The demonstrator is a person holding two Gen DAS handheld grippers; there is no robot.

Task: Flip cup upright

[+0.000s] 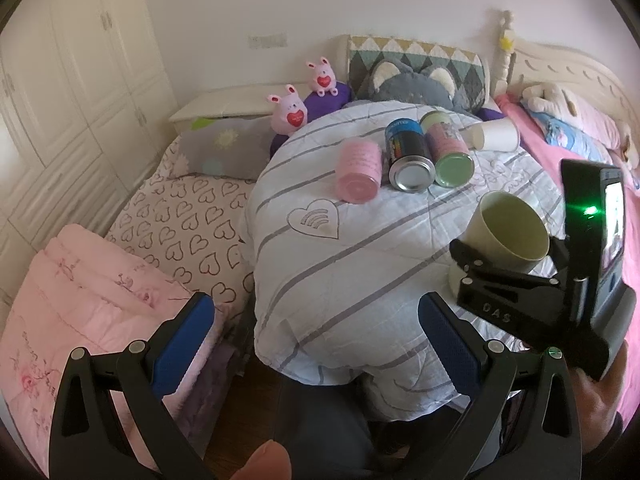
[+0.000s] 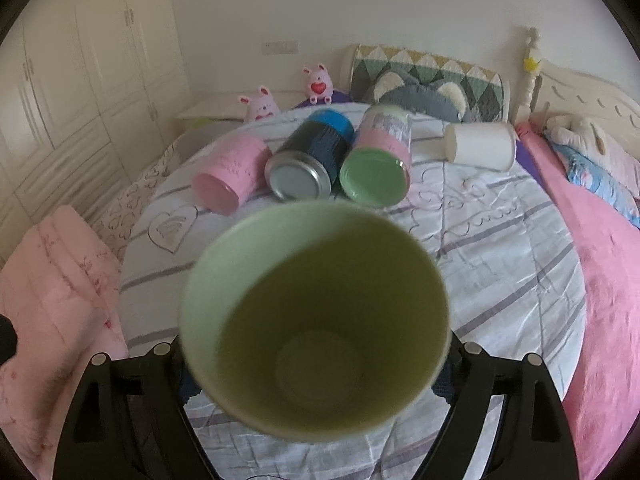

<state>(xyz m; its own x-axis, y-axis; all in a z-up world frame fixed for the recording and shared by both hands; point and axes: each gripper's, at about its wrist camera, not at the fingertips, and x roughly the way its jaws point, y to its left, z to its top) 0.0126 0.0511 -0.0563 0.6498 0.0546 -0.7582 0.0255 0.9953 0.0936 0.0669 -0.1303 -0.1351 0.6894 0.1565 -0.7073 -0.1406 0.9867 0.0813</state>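
Pale green cup; white quilt striped grey, heart motif; pink can, blue-black can, white paper cup; pink blanket floral-printed.

left gripper: jaws wide apart | right gripper: apparently clamped, fingertips hidden
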